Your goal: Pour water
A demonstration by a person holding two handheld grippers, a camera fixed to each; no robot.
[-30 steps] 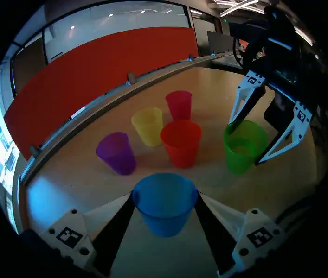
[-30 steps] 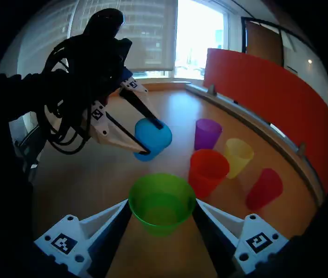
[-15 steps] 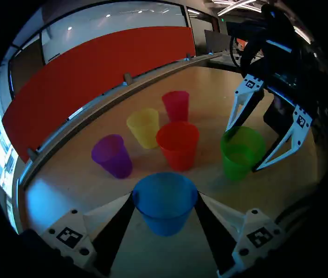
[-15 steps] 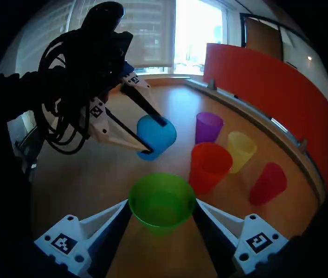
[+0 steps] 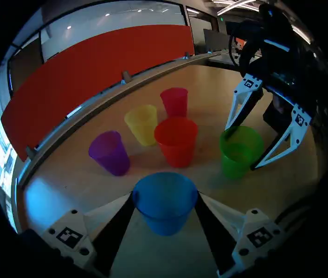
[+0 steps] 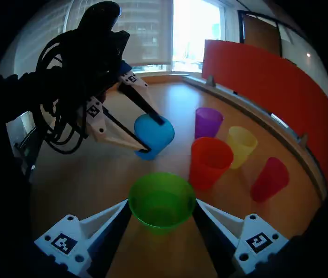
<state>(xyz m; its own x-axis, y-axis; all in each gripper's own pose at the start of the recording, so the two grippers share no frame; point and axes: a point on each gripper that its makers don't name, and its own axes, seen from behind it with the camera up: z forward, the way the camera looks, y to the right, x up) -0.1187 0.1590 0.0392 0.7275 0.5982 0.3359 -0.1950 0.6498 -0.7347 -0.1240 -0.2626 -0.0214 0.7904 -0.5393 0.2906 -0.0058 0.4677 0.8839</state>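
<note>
My left gripper (image 5: 164, 204) is shut on a blue cup (image 5: 164, 202), held upright above the wooden table (image 5: 201, 88); the right gripper view has that same blue cup (image 6: 153, 136) between the left gripper's fingers (image 6: 147, 134). My right gripper (image 6: 162, 208) is shut on a green cup (image 6: 162, 202) with a little liquid at its bottom. From the left gripper view the green cup (image 5: 240, 150) sits to the right, gripped by the right gripper (image 5: 240, 147). Both cups hang upright and apart from each other.
Several empty cups stand on the table: purple (image 5: 109, 152), yellow (image 5: 141, 124), orange-red (image 5: 176, 141) and pink-red (image 5: 174, 102). A red panel (image 5: 94, 69) and a rail run along the table's far edge. Cables and a dark sleeve (image 6: 71, 69) trail behind the left gripper.
Both grippers keep hold of their cups. The standing cups have shifted slightly left and up in the left gripper view, and the blue cup has barely moved in the right gripper view.
</note>
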